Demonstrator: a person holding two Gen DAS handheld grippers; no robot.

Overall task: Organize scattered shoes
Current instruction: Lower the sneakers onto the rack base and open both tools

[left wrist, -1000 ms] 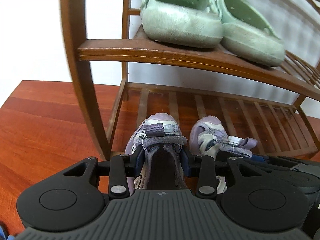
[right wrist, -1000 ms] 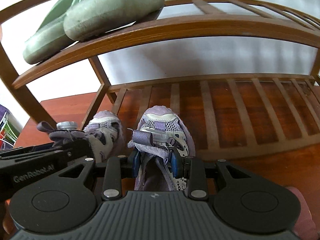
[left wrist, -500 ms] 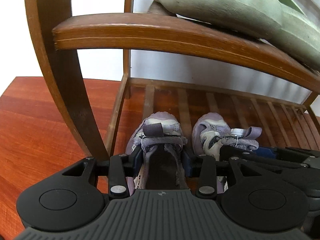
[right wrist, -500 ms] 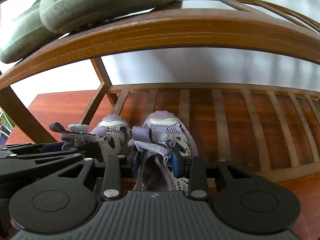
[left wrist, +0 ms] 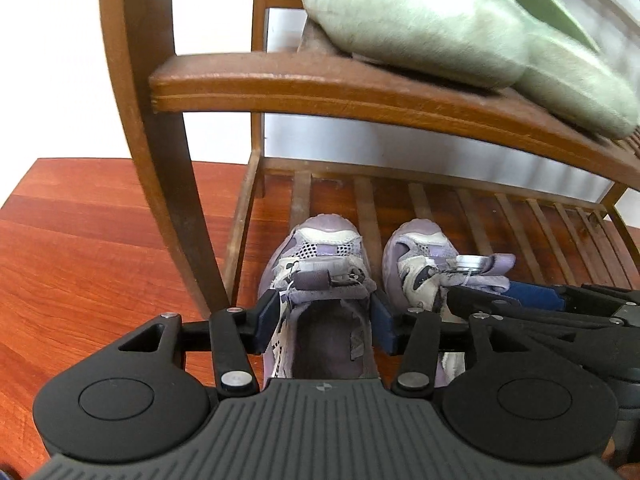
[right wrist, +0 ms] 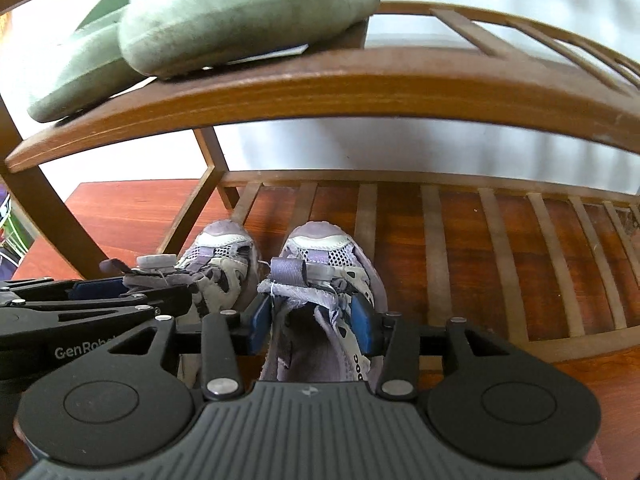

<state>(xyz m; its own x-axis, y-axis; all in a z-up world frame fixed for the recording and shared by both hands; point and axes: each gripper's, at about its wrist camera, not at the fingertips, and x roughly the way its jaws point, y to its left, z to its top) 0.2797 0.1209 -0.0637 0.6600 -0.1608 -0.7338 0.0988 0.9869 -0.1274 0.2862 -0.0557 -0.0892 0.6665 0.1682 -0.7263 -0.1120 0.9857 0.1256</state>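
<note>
Both purple sneakers rest side by side, toes toward the wall, on the slatted lower shelf (left wrist: 472, 216) of the wooden shoe rack (left wrist: 144, 128).

Left wrist view: the left gripper (left wrist: 326, 322) straddles the collar of the left sneaker (left wrist: 320, 256) at lower centre of the frame. Its jaws have just been opening; the blue pads (left wrist: 267, 316) stand just beside the shoe's sides, and the collar is spread and no longer pinched. The shoe remains between them.

Right wrist view: the right gripper (right wrist: 312, 322) straddles the right sneaker (right wrist: 324, 256) at lower centre. Its jaws have likewise just been opening; the left pad shows a gap to the fabric, and the right pad sits at the shoe's side without squeezing it.

A pair of pale green clogs (right wrist: 224, 16) occupies the upper shelf (right wrist: 360, 88) at the top of both frames. The floor (left wrist: 72, 264) is red-brown wood.
</note>
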